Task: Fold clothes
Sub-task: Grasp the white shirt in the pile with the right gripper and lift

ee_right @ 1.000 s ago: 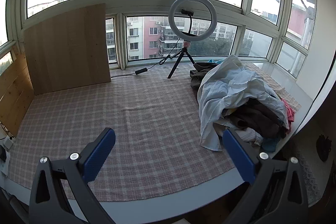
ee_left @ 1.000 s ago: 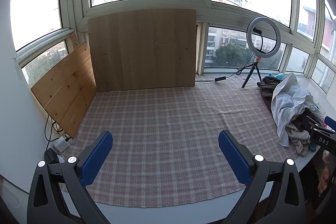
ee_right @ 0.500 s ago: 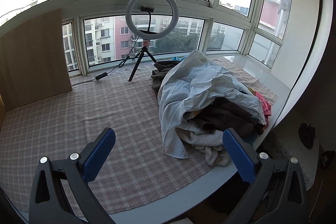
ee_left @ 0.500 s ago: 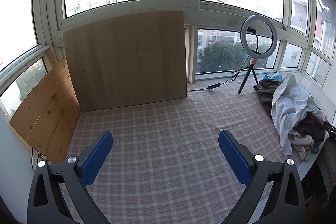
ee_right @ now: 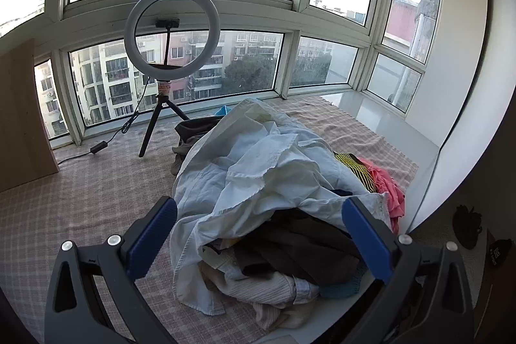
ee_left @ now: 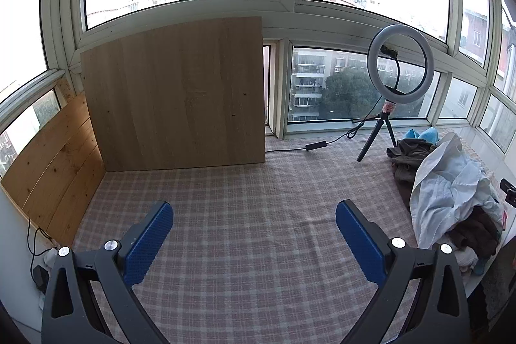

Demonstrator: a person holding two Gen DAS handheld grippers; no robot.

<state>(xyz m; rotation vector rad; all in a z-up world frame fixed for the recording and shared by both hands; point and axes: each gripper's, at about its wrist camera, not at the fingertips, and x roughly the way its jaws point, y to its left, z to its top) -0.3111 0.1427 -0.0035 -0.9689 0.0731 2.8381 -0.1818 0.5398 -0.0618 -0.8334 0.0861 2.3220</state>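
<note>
A heap of clothes lies on the right of the checked cloth (ee_left: 245, 208): a pale blue-white shirt (ee_right: 258, 170) on top, dark brown garments (ee_right: 300, 247), a cream knit (ee_right: 264, 289), a pink piece (ee_right: 387, 186) and a yellow-black piece (ee_right: 351, 166). The heap also shows at the right in the left wrist view (ee_left: 451, 192). My right gripper (ee_right: 259, 234) is open and empty, its fingers either side of the heap's near part, above it. My left gripper (ee_left: 254, 234) is open and empty over bare cloth.
A ring light on a tripod (ee_left: 398, 70) stands at the back, with its cable (ee_left: 316, 146) on the cloth. A wooden board (ee_left: 180, 99) leans on the window, planks (ee_left: 54, 163) at the left. A white wall (ee_right: 467, 105) is at the right.
Both grippers have moved forward and to the right. The right gripper has closed in on the clothes heap, which now fills its view. Both stay open.
</note>
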